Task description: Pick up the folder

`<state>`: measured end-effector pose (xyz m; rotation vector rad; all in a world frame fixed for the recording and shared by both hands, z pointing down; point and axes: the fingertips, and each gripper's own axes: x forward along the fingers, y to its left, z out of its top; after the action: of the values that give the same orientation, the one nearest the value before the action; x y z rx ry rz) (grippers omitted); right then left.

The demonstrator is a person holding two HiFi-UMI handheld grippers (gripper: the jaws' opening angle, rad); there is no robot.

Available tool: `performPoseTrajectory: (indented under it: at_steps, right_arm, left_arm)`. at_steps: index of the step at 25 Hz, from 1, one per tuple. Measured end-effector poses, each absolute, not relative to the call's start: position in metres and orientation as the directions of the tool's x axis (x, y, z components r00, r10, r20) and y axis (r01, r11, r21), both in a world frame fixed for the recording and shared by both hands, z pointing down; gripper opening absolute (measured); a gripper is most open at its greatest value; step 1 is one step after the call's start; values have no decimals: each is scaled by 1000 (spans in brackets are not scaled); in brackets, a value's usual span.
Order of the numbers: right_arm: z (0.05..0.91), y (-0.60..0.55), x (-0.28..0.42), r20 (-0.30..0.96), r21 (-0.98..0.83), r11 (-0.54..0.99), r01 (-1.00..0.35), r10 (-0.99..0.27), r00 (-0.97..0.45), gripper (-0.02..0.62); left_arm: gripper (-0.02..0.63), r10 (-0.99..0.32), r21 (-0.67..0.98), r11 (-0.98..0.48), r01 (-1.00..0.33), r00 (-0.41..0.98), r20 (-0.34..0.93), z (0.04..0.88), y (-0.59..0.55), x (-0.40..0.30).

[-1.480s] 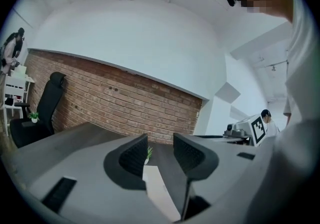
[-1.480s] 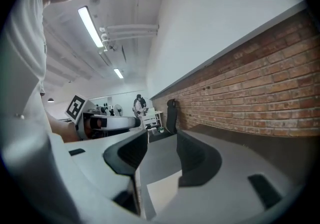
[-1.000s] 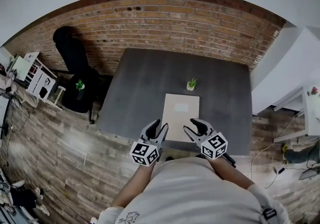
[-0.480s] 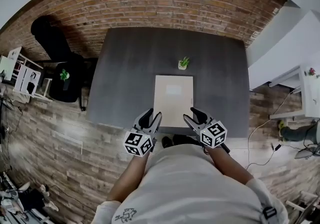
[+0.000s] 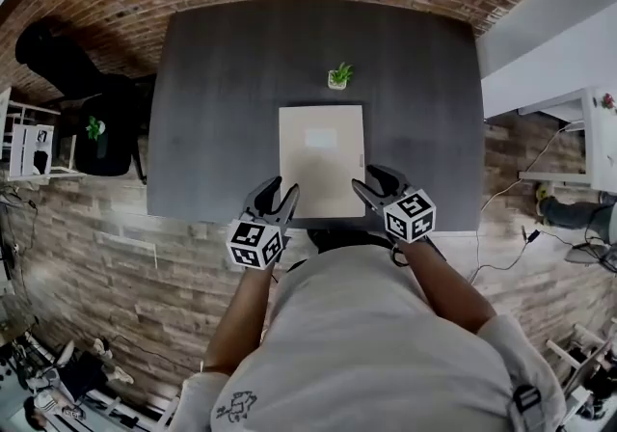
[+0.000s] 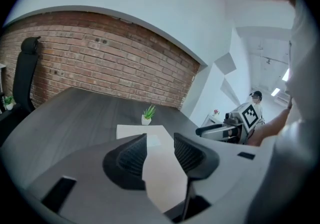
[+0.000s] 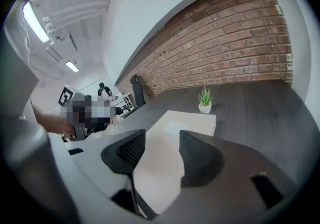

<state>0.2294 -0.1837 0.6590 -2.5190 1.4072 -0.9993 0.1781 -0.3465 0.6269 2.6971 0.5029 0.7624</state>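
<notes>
Near folder (image 5: 321, 160), hand-held grippers (image 5: 284, 186) (image 5: 369, 179) lower, opening empty

Your right gripper (image 7: 162, 143) tilts down over the dark desk (image 7: 255, 113), and its fingers (image 7: 200, 160) are opening. In the gap between them you see the pale folder (image 7: 187, 124) lying flat on the desk, with neither finger pressing on it. Just past the folder's far edge a small potted plant (image 7: 204, 102) stands upright. Behind it runs the brick wall (image 7: 225, 43), with a dark office chair (image 7: 136, 87) at the desk's far end.
</notes>
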Motion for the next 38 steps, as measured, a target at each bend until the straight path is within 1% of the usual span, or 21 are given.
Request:
performPoseTrajectory:
  at_steps: [7, 12, 15, 20, 24, 27, 30, 32, 38]
  right_arm:
    - [721, -172, 237, 624, -436, -613, -659, -734, 269, 229]
    - [749, -166, 249, 665, -470, -631, -617, -713, 222, 238]
    - [762, -168, 254, 674, -504, -636, -584, -712, 195, 244]
    - [782, -172, 262, 686, -551, -640, -535, -713, 146, 252]
    - [789, -178, 260, 686, -599, -632, -492, -722, 93, 259]
    - [792, -182, 260, 686, -613, -635, -471, -723, 82, 259]
    - [795, -183, 262, 688, -614, -639, -464, -721, 82, 242]
    - [797, -182, 262, 692, -614, -638, -465, -719, 72, 244]
    - [804, -180, 263, 704, -608, -637, -474, -708, 48, 241]
  left_arm:
    - [170, 398, 366, -905, 217, 735, 548, 682, -363, 191]
    - [201, 366, 350, -921, 169, 677, 638, 721, -376, 204]
    - [213, 374, 382, -914, 135, 641, 670, 741, -382, 208]
    - [234, 436, 468, -878, 97, 562, 702, 771, -384, 215]
    - [244, 454, 484, -871, 84, 515, 727, 787, -385, 218]
    - [250, 474, 506, -859, 77, 492, 730, 795, -385, 220]
    - [250, 513, 562, -826, 45, 472, 717, 801, -381, 219]
    - [255, 531, 591, -807, 20, 464, 709, 804, -378, 218]
    - [254, 531, 604, -797, -6, 471, 704, 806, -376, 221]
